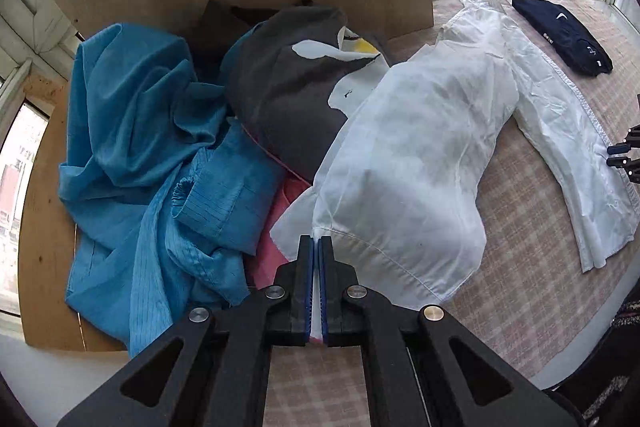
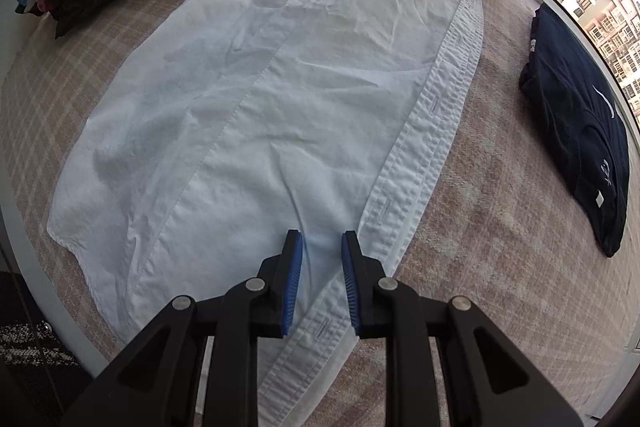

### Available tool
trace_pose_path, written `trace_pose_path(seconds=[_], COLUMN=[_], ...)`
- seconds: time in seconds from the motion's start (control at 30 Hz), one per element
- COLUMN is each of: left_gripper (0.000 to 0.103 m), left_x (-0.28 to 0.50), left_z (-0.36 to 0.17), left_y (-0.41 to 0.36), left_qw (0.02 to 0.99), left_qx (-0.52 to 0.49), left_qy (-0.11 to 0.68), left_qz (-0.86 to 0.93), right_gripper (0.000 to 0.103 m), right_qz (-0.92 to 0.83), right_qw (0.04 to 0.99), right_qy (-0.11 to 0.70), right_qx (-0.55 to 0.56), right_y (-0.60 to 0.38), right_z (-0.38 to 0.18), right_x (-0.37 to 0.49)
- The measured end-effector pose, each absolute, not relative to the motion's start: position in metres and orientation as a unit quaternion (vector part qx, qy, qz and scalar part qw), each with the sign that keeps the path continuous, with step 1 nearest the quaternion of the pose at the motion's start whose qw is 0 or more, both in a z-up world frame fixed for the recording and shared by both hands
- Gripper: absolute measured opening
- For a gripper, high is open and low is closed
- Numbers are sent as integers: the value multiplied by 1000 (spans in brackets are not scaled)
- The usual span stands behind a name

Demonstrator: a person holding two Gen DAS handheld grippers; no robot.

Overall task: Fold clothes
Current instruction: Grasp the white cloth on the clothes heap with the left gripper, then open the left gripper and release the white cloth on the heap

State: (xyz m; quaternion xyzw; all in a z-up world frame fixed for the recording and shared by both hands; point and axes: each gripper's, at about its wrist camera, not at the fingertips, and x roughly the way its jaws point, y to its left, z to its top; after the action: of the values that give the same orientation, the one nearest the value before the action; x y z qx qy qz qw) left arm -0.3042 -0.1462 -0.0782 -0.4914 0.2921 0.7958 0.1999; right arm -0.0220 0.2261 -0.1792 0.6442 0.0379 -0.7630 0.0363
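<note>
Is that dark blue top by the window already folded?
Folded. The dark blue top lies as a compact, layered rectangle on the checked cover, apart from the spread white shirt.

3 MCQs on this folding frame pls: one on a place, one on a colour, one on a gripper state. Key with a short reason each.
1. Where does the folded navy blue garment lie?
A. On the checked cloth, apart from the white button-up shirt
B. On top of that shirt
C. In the pile

2. What colour is the large crumpled garment at the pile's left side?
A. Yellow
B. Blue
C. Green

3. How is the left gripper?
A. Wide open
B. Shut on white shirt fabric
C. Shut on nothing

Key: 1 A, bare cloth separates them; 2 B, blue shows in the left wrist view; 3 B, white hem sits pinched between its pads.
</note>
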Motion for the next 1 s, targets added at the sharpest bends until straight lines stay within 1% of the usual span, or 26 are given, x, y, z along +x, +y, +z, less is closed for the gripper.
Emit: trace_pose_path(seconds=[0.07,0.1,0.17,0.2,0.23,0.27,0.33,0.47,0.53,0.63,0.67,0.77,0.8,0.87,0.93,1.0], left_gripper=[10,15,22,26,28,29,34,35,38,38,39,42,45,47,47,48], left_x=[-306,-305,-300,-297,-294,-292,-293,-311,-323,-343,-351,-364,-367,-371,-374,-376], left_z=[-90,-93,-90,-87,-84,-81,-79,-89,-95,-102,-102,-102,-102,-106,-109,-110], left_y=[-154,-159,-170,-175,-180,-185,-190,-186,-179,-171,-170,-164,-162,-158,-154,-153], left_qw=[197,197,201,208,215,220,231,268,295,332,349,399,414,427,439,436], left_qx=[-493,-492,-486,-482,-479,-477,-475,-479,-480,-484,-488,-501,-505,-512,-519,-521], left_qy=[281,273,261,256,252,249,251,286,307,336,335,329,328,344,359,374], left_qz=[800,803,810,812,813,814,811,785,767,736,727,694,683,661,640,631], right_gripper=[21,21,22,29,32,33,33,33,33,33,33,33,33,33,33,33], right_qz=[-772,-781,-800,-804,-807,-809,-810,-808,-804,-801,-801,-800,-800,-797,-794,-796], right_qw=[60,66,78,89,102,113,139,219,262,303,312,316,306,263,208,224], right_qy=[12,14,26,26,26,28,35,38,44,61,66,90,106,153,183,154], right_qx=[633,621,594,587,581,577,568,545,532,512,507,502,504,521,542,541], right_y=[224,222,225,231,236,237,228,175,142,101,91,71,67,66,75,82], right_z=[-156,-141,-116,-113,-112,-114,-117,-110,-103,-96,-95,-96,-100,-115,-127,-116], right_x=[-31,-39,-71,-97,-124,-151,-193,-243,-258,-275,-281,-297,-301,-310,-318,-318])
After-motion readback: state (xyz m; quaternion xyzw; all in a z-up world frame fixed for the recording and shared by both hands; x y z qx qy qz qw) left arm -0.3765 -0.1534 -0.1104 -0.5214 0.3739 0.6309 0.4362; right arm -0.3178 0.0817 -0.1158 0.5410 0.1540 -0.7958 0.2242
